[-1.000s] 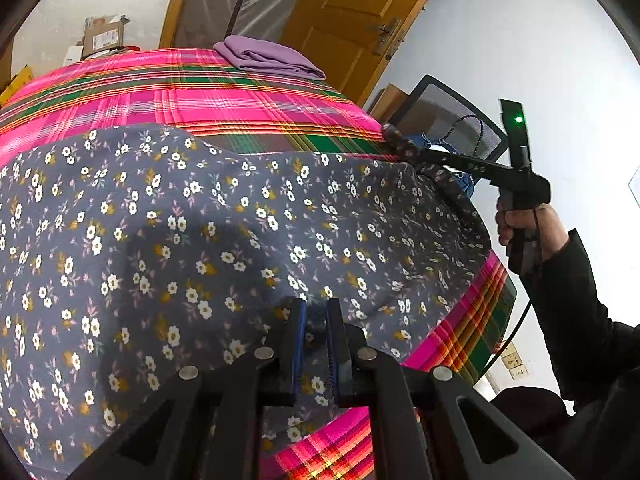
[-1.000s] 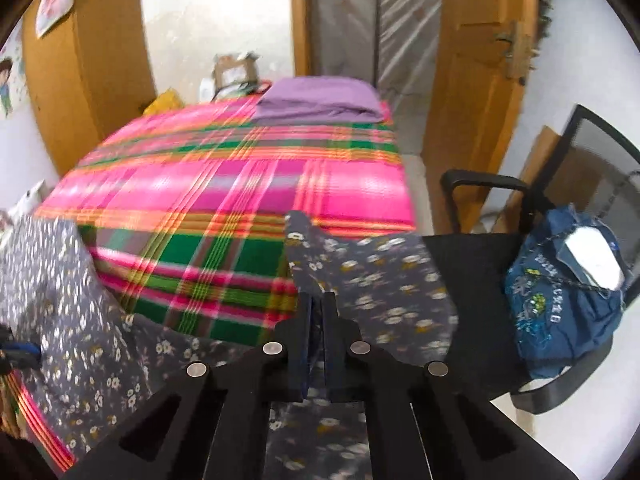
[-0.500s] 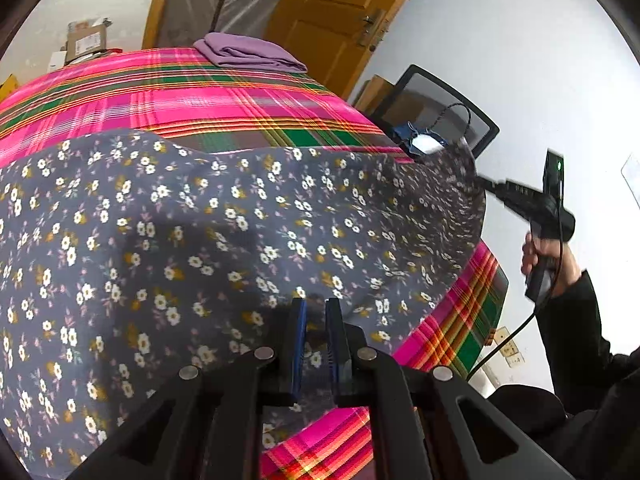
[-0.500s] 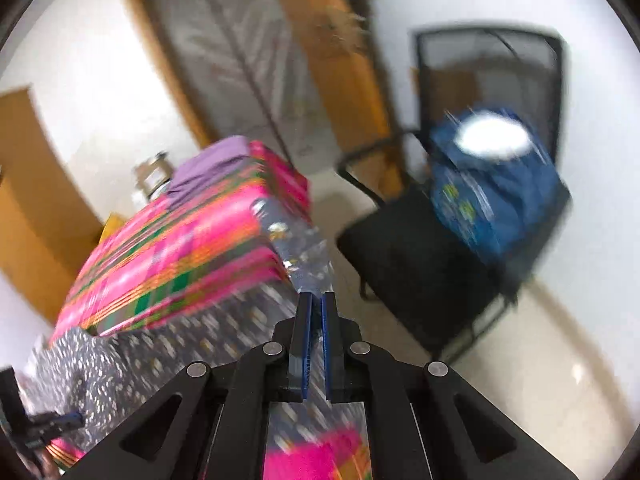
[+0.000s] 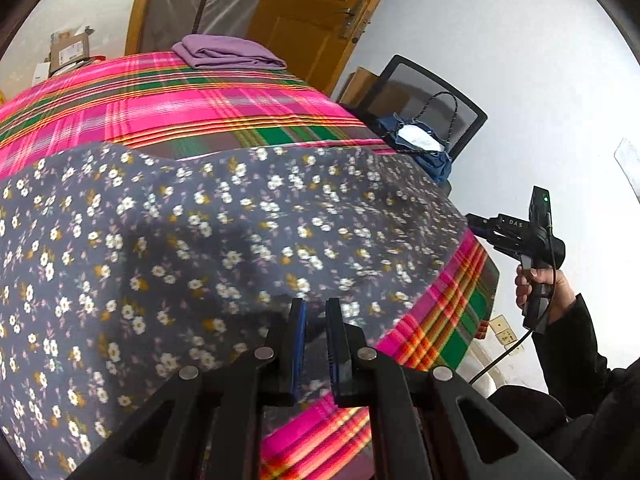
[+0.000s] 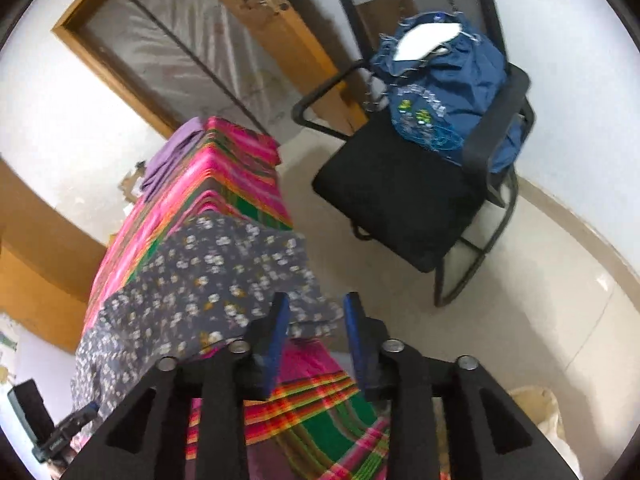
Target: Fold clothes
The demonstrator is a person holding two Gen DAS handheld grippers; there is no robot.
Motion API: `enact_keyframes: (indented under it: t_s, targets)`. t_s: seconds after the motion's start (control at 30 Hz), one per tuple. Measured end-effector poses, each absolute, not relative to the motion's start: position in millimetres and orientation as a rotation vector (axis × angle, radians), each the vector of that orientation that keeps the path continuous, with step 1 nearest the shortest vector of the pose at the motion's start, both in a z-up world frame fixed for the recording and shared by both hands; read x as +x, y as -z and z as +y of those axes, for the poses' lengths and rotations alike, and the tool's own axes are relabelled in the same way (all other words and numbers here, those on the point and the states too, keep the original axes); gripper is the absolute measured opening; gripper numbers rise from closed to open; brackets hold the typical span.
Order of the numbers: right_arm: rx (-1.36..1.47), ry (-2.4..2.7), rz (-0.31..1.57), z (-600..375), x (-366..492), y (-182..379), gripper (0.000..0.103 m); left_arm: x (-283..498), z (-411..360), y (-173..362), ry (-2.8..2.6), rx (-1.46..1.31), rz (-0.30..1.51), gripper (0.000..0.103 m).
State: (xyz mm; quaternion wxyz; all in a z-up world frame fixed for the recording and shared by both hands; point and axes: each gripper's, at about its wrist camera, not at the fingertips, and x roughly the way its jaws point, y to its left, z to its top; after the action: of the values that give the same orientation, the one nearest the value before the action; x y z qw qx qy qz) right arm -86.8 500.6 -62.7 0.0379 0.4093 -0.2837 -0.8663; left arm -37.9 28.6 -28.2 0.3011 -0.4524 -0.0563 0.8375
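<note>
Pink and green plaid covers the bed (image 5: pixel 168 104), and our grey floral garment (image 5: pixel 200 240) lies spread across the lower left of the left view. Our left gripper (image 5: pixel 315 312) sits low at centre, its pads a narrow gap apart over the cloth's edge; we cannot tell whether they pinch it. Our right gripper (image 6: pixel 316 308) has its fingers wide apart, empty, just off the garment's corner. A folded purple cloth (image 5: pixel 228 54) rests at upper centre, and a black chair (image 6: pixel 400 196) holds a blue bag (image 6: pixel 444 92).
</note>
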Motion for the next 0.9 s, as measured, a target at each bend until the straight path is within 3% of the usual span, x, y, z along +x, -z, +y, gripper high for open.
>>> enact_keyframes:
  t_s: [0.3,0.4,0.6,0.77,0.9]
  targets:
    - [1.164,2.389,-1.228,513.3,-84.2,81.4,0.036,-35.8,43.6,22.6,-2.212,-1.190,-0.120,0.009]
    - [1.161,2.362,-1.220,507.8,-91.6,74.7,0.037,-37.1,44.6,22.5,-2.218,-1.189,-0.125,0.009]
    - [1.043,2.427,-0.777,459.0,-116.9,22.7,0.037,-42.4,46.7,26.1,-2.226,-1.205,-0.134,0.009]
    - [0.968,2.413,-0.170,396.4,-155.3,-10.4,0.042,-45.1,43.8,29.1,-2.236,-1.212,-0.149,0.009]
    - [0.974,2.257,0.171,346.9,-185.3,-9.2,0.043,-47.0,39.2,30.8,-2.249,-1.215,-0.171,0.009]
